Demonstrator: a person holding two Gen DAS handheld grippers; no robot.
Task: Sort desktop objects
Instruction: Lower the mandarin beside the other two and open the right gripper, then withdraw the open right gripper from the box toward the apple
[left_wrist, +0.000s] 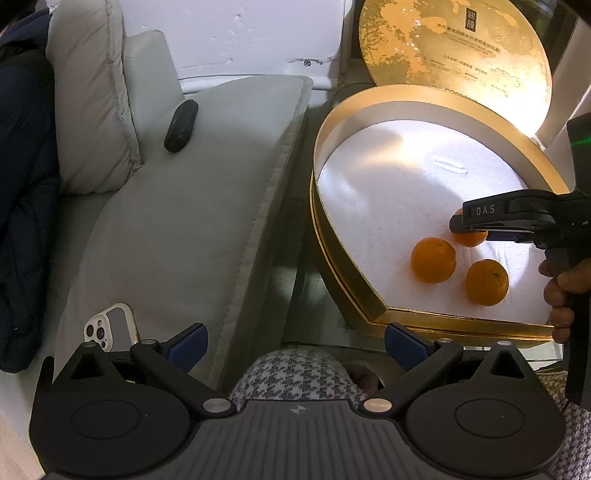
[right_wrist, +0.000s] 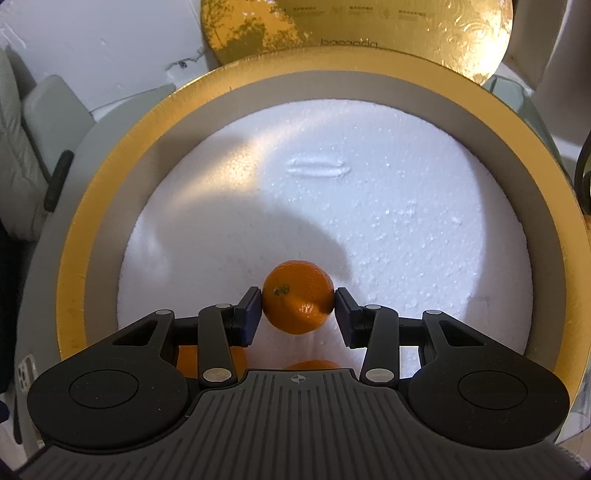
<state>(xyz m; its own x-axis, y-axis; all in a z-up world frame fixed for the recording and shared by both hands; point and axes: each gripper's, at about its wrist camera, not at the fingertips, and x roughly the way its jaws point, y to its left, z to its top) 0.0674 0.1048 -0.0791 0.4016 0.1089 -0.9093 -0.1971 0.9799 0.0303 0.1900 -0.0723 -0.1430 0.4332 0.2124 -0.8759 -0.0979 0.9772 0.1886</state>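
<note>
A round gold box (left_wrist: 334, 258) with a white foam floor stands on a glass table. Two oranges (left_wrist: 433, 260) (left_wrist: 486, 282) lie in it near its front edge. My right gripper (right_wrist: 298, 314) is shut on a third orange (right_wrist: 298, 301), its blue pads (right_wrist: 251, 314) pressing both sides, low over the foam. In the left wrist view that gripper (left_wrist: 465, 227) reaches in from the right with the held orange (left_wrist: 472, 238) just behind the other two. My left gripper (left_wrist: 295, 347) stands open and empty, in front of the box.
The gold lid (left_wrist: 454, 55) leans upright behind the box. Left of the table is a grey sofa cushion (left_wrist: 192, 206) with a black oblong object (left_wrist: 181, 125) and a white-cased phone (left_wrist: 109, 326). A houndstooth-clad knee (left_wrist: 299, 373) is below my left gripper.
</note>
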